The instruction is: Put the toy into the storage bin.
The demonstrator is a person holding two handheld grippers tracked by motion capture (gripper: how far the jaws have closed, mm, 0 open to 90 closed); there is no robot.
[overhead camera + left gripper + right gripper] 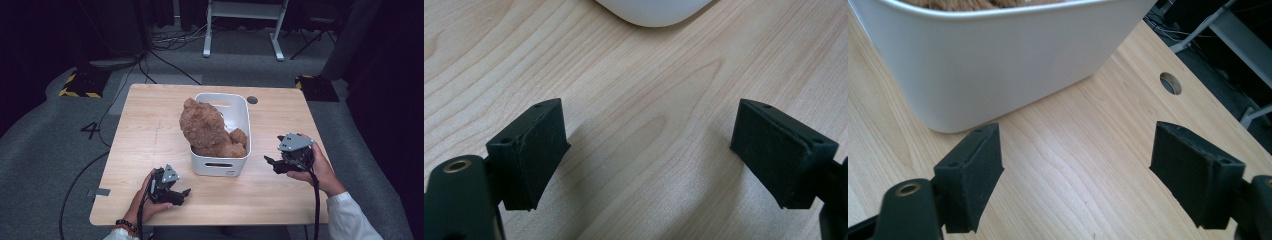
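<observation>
1. The left gripper [184, 192] rests low on the wooden table [150, 145], held in the person's left hand [145, 200]. Its jaws stand wide apart with nothing between them; in the left gripper view only bare wood grain lies between the two black pads [531, 150].

2. The right gripper [270, 162] is held in the right hand [317, 170] near the table's right edge. It too is released: in the right gripper view its jaws are spread wide over bare tabletop, gripping nothing.

3. Between the two grippers, and a little beyond them, stands a white bin [239, 120]. It is apart from both. Its near short wall faces the person, and its long axis runs away from the person toward the far edge of the table.

4. From the left gripper, the bin sits ahead and to the right; the left gripper view catches only its rounded lower corner [651, 12] at the top edge.

5. From the right gripper, the bin lies just ahead of the jaws, its white wall [998, 60] close but not touching.

6. Inside the bin sits a brown plush toy [202, 125]. Its bulky upper part rises above the rim and leans toward the bin's left wall; its lower part lies at the near end. Its length follows the bin's long axis.

7. Beyond the right gripper, a round cable hole [1170, 83] is cut in the tabletop.
</observation>
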